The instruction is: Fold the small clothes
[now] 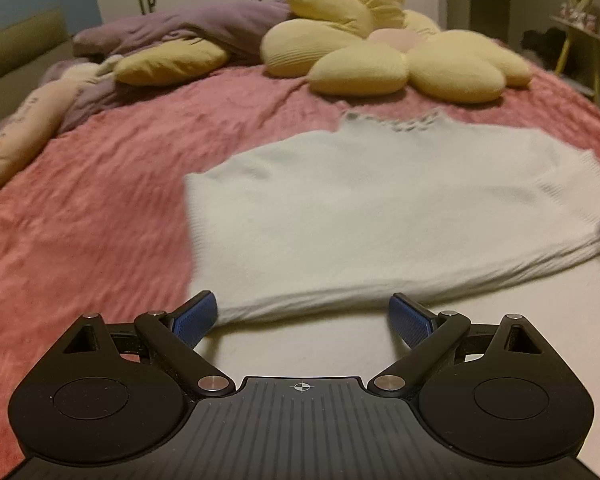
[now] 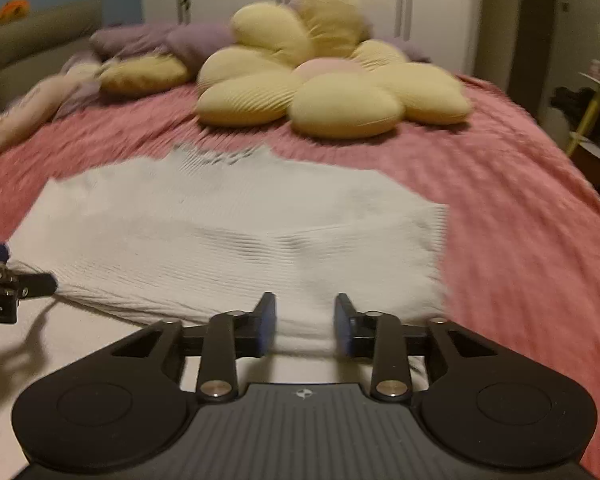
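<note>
Left wrist view: my left claw (image 1: 303, 316) is spread wide, empty, low at the near hem of the white knit top (image 1: 380, 208). That top lies flat on the pink bedspread (image 1: 100, 200), collar toward the flower pillow (image 1: 380, 52). Right claw (image 2: 305, 320) is partly apart, straddling the hem, not clamped. Looks like the pre-grasp step; next I'd pinch both hem corners and fold toward the collar.

Left gripper (image 1: 303, 320): jaws spread wide, level, empty. Right gripper (image 2: 305, 324): jaws partly apart, level, nothing between the pads (image 2: 269, 326).
</note>
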{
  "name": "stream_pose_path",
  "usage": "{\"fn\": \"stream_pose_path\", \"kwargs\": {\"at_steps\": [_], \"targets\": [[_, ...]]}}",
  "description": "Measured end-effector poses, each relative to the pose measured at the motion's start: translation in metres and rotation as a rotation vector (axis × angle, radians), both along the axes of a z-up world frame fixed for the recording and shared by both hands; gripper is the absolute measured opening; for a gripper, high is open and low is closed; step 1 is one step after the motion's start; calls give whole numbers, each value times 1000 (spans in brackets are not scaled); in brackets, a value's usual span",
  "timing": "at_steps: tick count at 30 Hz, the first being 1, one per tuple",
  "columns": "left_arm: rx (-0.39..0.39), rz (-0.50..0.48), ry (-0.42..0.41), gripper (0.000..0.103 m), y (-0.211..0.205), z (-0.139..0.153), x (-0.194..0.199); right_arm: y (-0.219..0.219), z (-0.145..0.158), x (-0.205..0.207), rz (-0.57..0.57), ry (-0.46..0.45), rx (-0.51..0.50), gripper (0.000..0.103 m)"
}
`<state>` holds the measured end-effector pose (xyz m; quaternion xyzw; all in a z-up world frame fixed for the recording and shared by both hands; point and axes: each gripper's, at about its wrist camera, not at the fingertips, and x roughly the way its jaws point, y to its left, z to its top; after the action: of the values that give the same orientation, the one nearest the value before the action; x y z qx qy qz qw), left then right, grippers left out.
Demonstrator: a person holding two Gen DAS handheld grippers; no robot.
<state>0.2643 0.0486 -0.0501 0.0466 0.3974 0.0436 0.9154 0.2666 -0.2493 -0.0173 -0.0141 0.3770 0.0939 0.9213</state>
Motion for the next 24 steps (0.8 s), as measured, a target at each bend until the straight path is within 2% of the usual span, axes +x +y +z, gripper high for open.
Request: {"fn": "stream_pose_path", "kwargs": {"at_steps": [6, 11, 13, 14, 15, 20, 22, 24], "targets": [[-89, 45, 23, 97, 8, 1, -11, -57, -1, 4, -208, 70, 212, 41], [-93, 35, 23, 97, 2, 2, -11, -77, -10, 18, -283, 100, 353, 41], [-88, 32, 20, 97, -1, 2, -10, -77, -13, 24, -293, 105, 374, 37], [-88, 29, 22, 97, -2, 2, -8, -77, -15, 27, -289, 108, 377, 30], [-86, 28, 24, 97, -3, 2, -8, -75, -16, 30, -281, 109, 370, 18], [-72, 35, 34, 97, 1, -2, -9, -59, -9, 24, -238, 14, 197, 11], [-72, 47, 50, 97, 4, -4, -11, -54, -15, 27, -263, 38, 84, 11], [-82, 35, 51, 97, 7, 0, -18, -55, -16, 26, -258, 50, 58, 12]]}}
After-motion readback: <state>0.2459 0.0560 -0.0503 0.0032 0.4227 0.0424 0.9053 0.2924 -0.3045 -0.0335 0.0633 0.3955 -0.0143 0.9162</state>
